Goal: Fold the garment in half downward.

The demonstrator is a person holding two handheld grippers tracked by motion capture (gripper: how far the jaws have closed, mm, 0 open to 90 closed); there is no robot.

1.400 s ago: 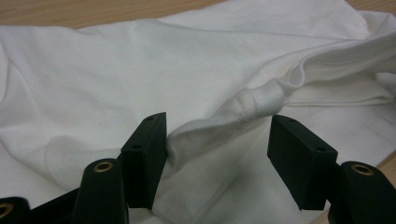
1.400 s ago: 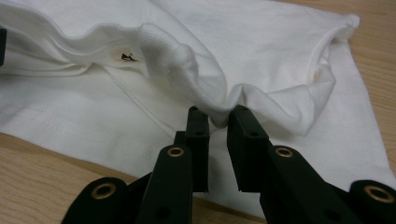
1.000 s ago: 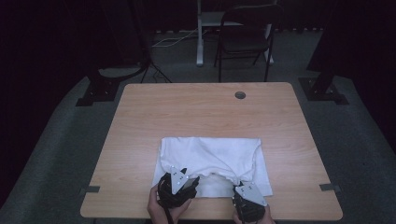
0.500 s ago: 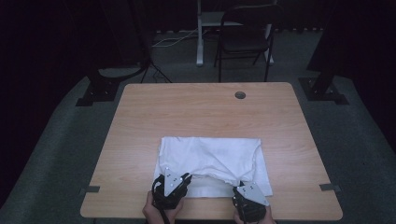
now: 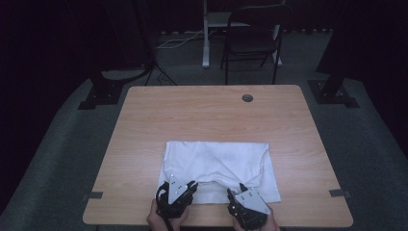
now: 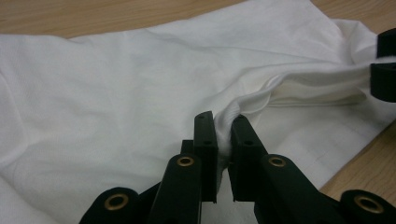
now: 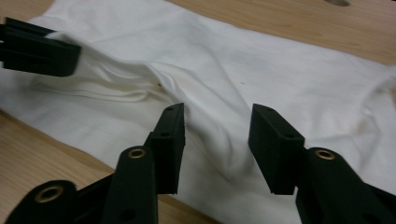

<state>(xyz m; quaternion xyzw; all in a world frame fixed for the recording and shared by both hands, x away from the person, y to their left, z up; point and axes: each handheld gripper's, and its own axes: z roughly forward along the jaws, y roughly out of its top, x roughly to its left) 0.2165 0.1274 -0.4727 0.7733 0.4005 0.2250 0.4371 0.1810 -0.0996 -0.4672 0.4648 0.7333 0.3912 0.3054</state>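
A white cloth (image 5: 216,161) lies folded on the near half of the wooden table (image 5: 192,115). My left gripper (image 5: 191,185) is at its near hem, shut on a raised fold of the cloth (image 6: 116,84), which is pinched between the jaws of the left gripper (image 6: 222,123). My right gripper (image 5: 235,192) sits at the hem further right. Its jaws have just been opening. In the right gripper view, the right gripper (image 7: 217,121) stands apart over the cloth (image 7: 261,65), pressing on nothing. The left gripper (image 7: 37,46) holds its fold at upper left.
A round cable hole (image 5: 247,97) sits near the table's far edge. A dark folding chair (image 5: 252,43) and stand legs (image 5: 103,91) are on the floor beyond the table. Tape marks (image 5: 339,193) flag the table's near corners.
The left gripper has drawn back slightly toward the near edge with the hem. The right hand has stayed in place.
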